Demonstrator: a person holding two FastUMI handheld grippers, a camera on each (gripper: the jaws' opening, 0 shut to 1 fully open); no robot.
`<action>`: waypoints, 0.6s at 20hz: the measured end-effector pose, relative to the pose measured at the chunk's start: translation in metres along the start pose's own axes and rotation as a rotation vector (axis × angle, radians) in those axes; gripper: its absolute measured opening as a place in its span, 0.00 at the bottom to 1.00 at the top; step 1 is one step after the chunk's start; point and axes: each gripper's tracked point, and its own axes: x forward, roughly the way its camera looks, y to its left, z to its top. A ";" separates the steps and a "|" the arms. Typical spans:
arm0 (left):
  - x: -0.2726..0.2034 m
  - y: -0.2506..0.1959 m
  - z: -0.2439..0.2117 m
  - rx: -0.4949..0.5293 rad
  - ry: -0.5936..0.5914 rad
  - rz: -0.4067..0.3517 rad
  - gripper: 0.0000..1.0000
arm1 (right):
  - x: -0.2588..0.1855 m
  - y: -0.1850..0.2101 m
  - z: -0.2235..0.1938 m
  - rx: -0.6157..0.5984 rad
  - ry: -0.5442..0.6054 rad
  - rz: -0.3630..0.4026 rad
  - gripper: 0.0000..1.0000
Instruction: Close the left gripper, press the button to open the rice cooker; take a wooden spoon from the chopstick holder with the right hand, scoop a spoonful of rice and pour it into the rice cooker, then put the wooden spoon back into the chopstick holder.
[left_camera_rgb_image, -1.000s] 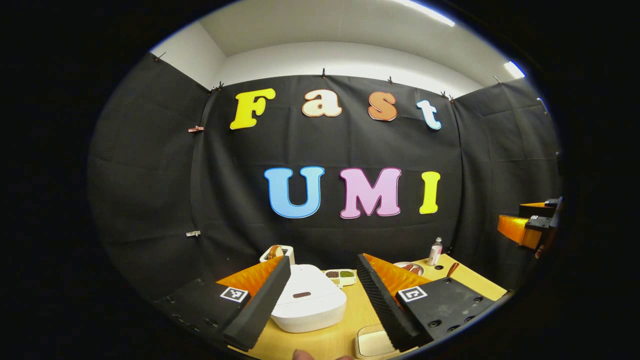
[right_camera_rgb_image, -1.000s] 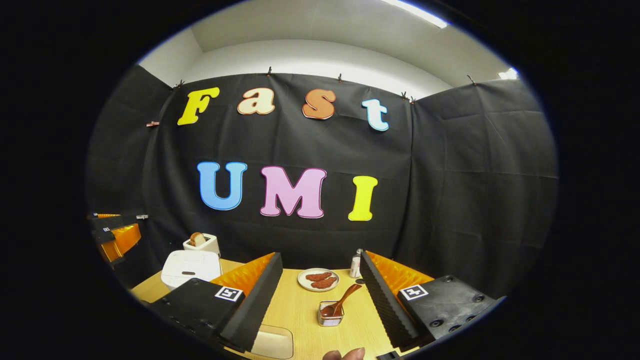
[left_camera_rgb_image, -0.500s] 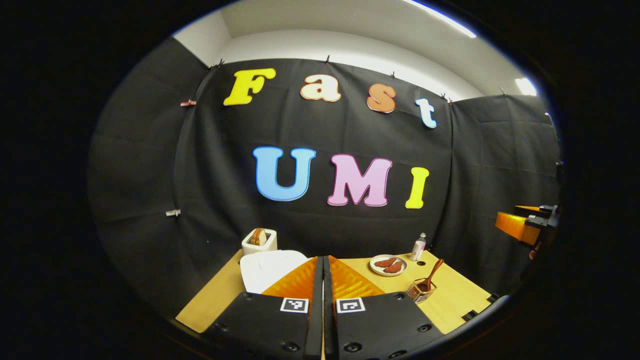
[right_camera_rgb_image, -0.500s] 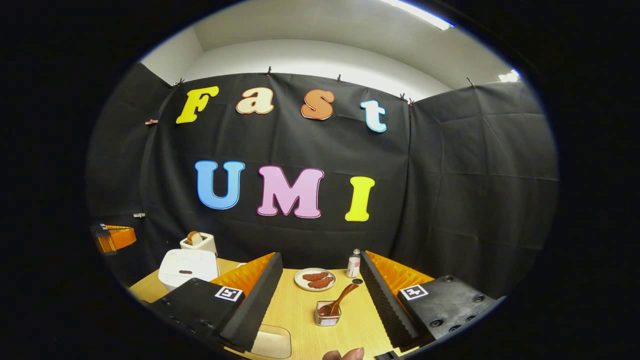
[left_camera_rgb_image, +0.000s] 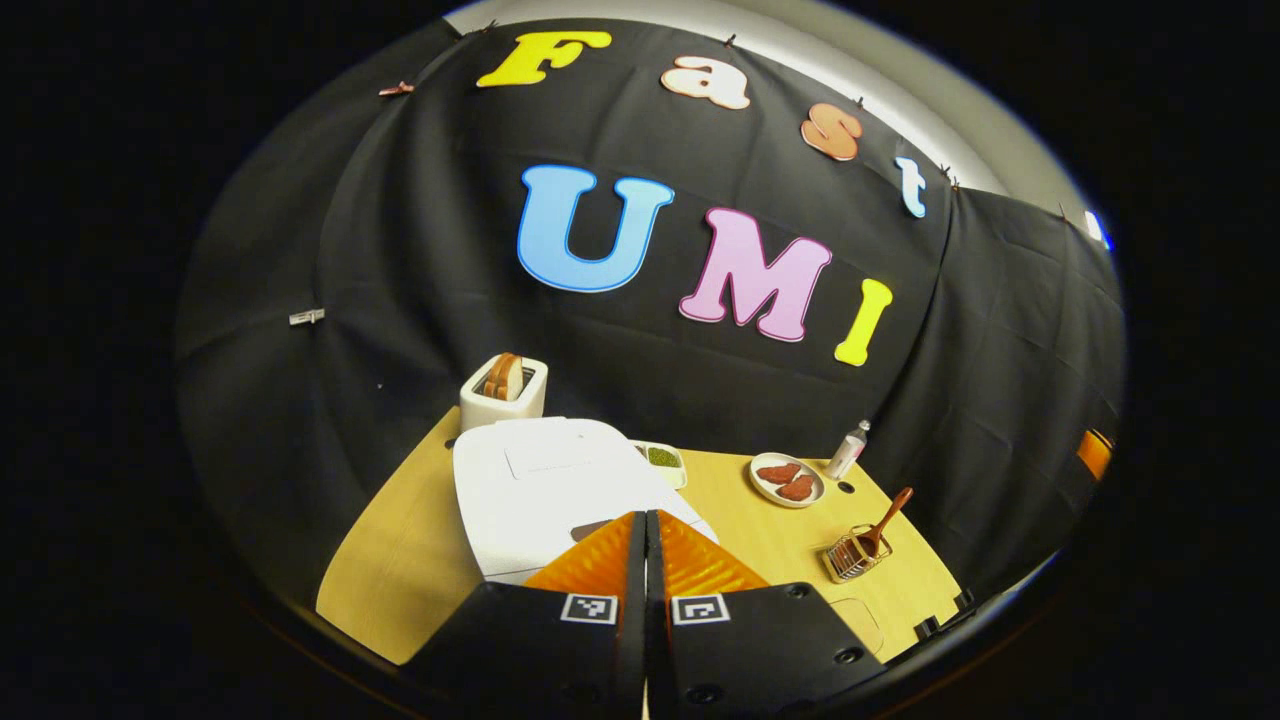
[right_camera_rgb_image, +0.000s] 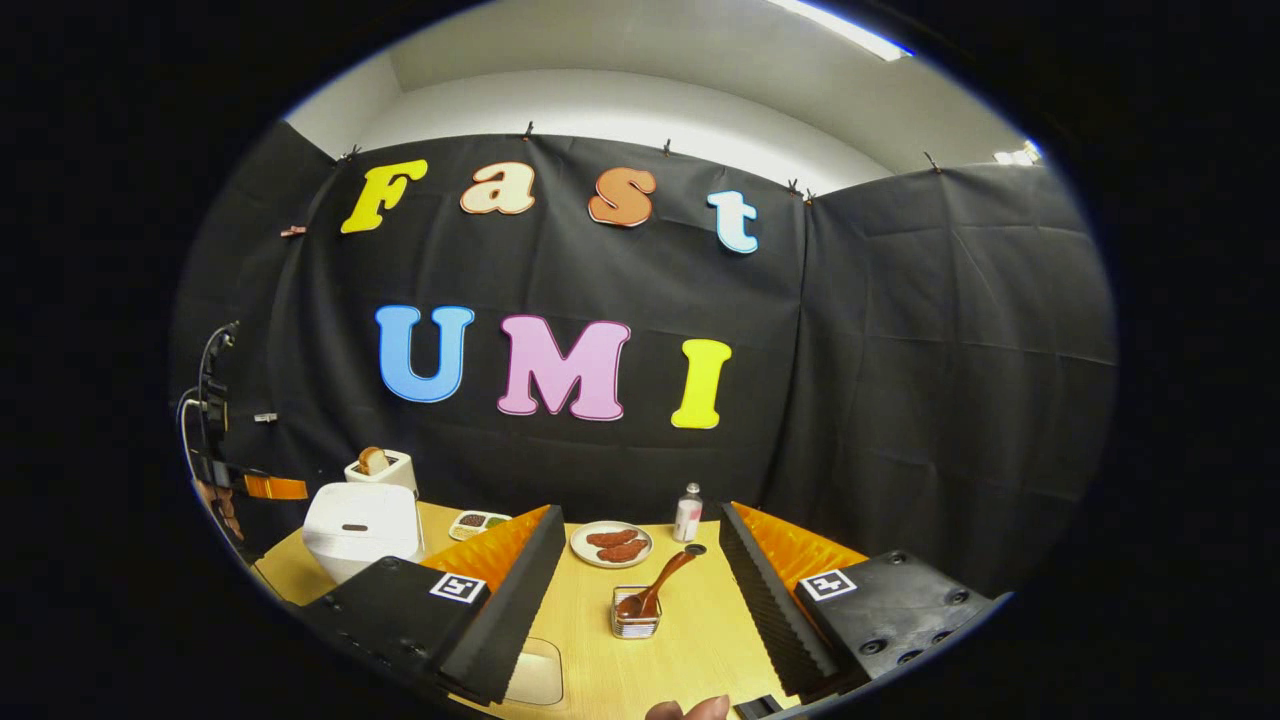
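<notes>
Left gripper (left_camera_rgb_image: 645, 530): fingers pressed together, nothing between them, tips above the near edge of the cooker (left_camera_rgb_image: 555, 480).
Cooker: white, lid down, on the table (left_camera_rgb_image: 400, 560), left side; toaster (left_camera_rgb_image: 503, 392) just behind it, small divided dish (left_camera_rgb_image: 662, 458) beside its far right corner.
Right gripper (right_camera_rgb_image: 640, 560): fingers wide apart, empty, above the table's near edge.
Holder (right_camera_rgb_image: 634, 622): wire basket, mid-table, framed between the right fingers.
Spoon (right_camera_rgb_image: 652, 592): wooden, bowl down in the holder, handle leaning up and right.
Plate (right_camera_rgb_image: 611, 545): behind the holder, brown food on it; bottle (right_camera_rgb_image: 687, 512) near its right.
</notes>
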 end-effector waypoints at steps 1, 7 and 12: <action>0.010 0.002 -0.003 0.003 0.022 -0.007 0.06 | -0.001 -0.005 -0.003 -0.004 0.005 -0.013 0.98; 0.059 0.018 -0.020 0.018 0.138 -0.018 0.06 | -0.006 -0.031 -0.013 -0.011 0.030 -0.073 0.98; 0.092 0.031 -0.042 -0.013 0.256 0.009 0.06 | -0.010 -0.053 -0.017 -0.020 0.039 -0.129 0.98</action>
